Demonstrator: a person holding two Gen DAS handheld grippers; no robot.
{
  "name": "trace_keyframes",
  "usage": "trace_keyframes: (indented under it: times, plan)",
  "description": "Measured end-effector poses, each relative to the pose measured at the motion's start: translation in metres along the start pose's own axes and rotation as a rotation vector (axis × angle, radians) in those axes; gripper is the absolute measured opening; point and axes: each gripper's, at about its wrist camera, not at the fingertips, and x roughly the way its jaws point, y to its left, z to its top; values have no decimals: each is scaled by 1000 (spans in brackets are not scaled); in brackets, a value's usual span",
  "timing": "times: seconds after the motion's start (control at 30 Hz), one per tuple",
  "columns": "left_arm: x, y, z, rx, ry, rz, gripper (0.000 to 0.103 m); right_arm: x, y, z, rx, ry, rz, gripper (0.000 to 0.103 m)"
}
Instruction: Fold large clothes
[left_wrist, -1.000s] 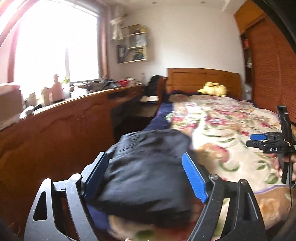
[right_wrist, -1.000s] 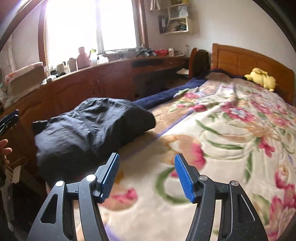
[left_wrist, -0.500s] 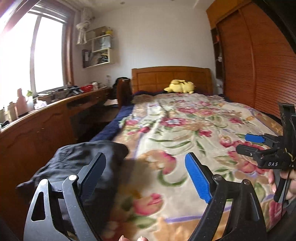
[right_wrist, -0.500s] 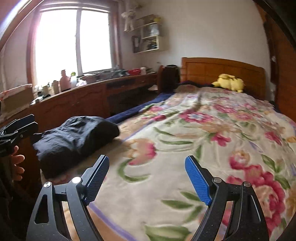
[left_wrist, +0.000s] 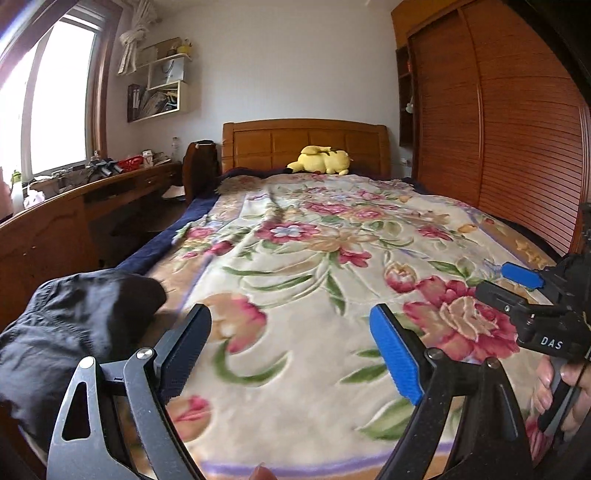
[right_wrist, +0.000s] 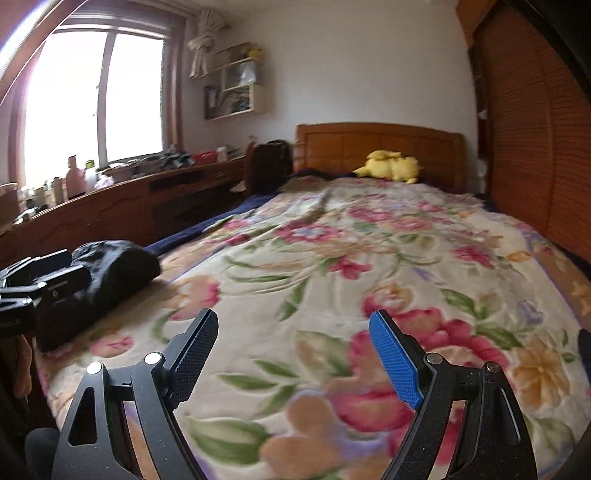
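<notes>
A folded black garment (left_wrist: 70, 328) lies in a bundle at the bed's near left corner; the right wrist view shows the black garment (right_wrist: 110, 269) at left. My left gripper (left_wrist: 291, 350) hangs open over the floral blanket (left_wrist: 303, 258), just right of the garment, nothing between its fingers. My right gripper (right_wrist: 291, 350) is open too, over bare floral blanket (right_wrist: 332, 266), well right of the garment. The right gripper (left_wrist: 535, 291) shows at the right edge of the left wrist view, held in a hand (left_wrist: 557, 387). The left gripper's body (right_wrist: 33, 288) shows at the left edge of the right wrist view.
A yellow plush toy (left_wrist: 321, 160) lies by the wooden headboard (left_wrist: 306, 144). A long wooden desk (left_wrist: 74, 214) with clutter runs along the left under the window. A slatted wardrobe (left_wrist: 509, 140) stands to the right of the bed.
Both grippers swung right, away from the black garment, which slid from centre to the left edge of both views. The right gripper's jaws opened wider. The garment stayed on the bed.
</notes>
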Motion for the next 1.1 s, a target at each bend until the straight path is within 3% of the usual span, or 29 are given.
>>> trace_keyframes:
  times: [0.33, 0.67, 0.83, 1.0, 1.1]
  plan:
    - [32, -54, 14, 24, -35, -24, 88, -14, -20, -1, 39, -50, -98, 85]
    - [32, -71, 11, 34, -105, -12, 88, -28, -14, -14, 45, -159, -182, 85]
    - [36, -72, -2, 47, -98, -9, 88, -21, -6, -27, 40, -145, -191, 85]
    - [45, -65, -17, 44, -85, 45, 88, -6, 2, -35, 28, -103, -192, 85]
    - [56, -58, -23, 11, -42, 20, 88, -2, 3, -35, 37, -92, -202, 85]
